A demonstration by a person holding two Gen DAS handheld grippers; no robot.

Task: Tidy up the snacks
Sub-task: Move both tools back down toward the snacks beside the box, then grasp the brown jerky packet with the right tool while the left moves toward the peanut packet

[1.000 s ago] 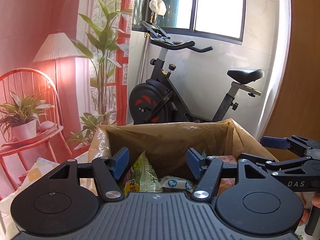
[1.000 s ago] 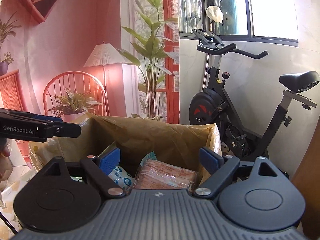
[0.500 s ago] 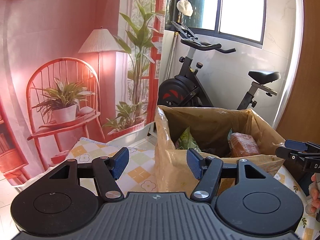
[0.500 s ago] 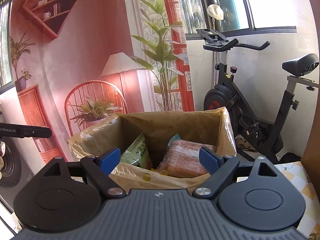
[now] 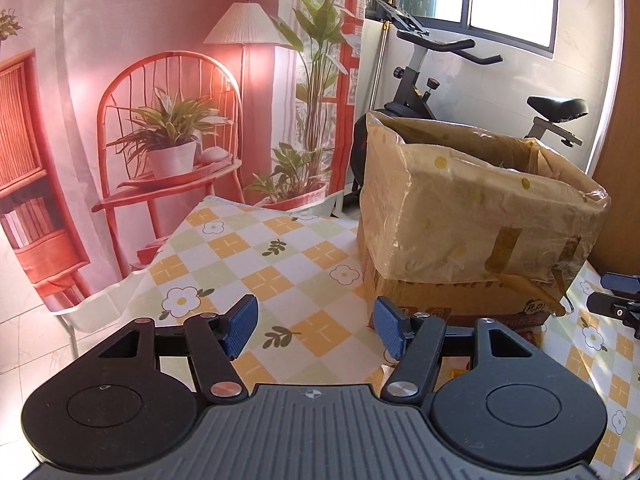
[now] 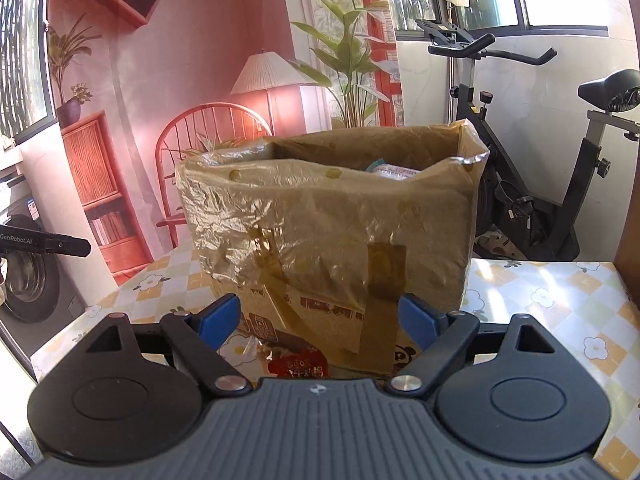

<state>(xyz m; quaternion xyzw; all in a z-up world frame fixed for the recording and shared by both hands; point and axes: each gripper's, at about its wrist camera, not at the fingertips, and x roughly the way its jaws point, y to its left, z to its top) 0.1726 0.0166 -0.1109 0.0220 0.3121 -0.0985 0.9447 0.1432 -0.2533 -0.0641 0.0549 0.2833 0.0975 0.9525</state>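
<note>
A cardboard box (image 5: 472,216) lined with a crinkled brown plastic bag stands on the checked tablecloth (image 5: 256,264). My left gripper (image 5: 314,328) hovers open over the cloth, to the left of the box's near corner, with nothing between its blue pads. In the right wrist view the box (image 6: 332,216) fills the middle. My right gripper (image 6: 318,320) is open in front of it and low. A red snack packet (image 6: 300,364) lies on the cloth between the box and the gripper. The top of a pink packet (image 6: 394,170) peeks over the box rim.
An exercise bike (image 6: 540,208) stands behind the table on the right. A printed backdrop with a red chair and lamp (image 5: 168,128) hangs behind the left side. A brown wooden panel (image 5: 624,184) borders the far right. Each gripper's tip shows at the other view's edge.
Both grippers have drawn back from over the box and sunk. The snacks inside have dropped out of sight behind the box wall. The left gripper has swung to the left.
</note>
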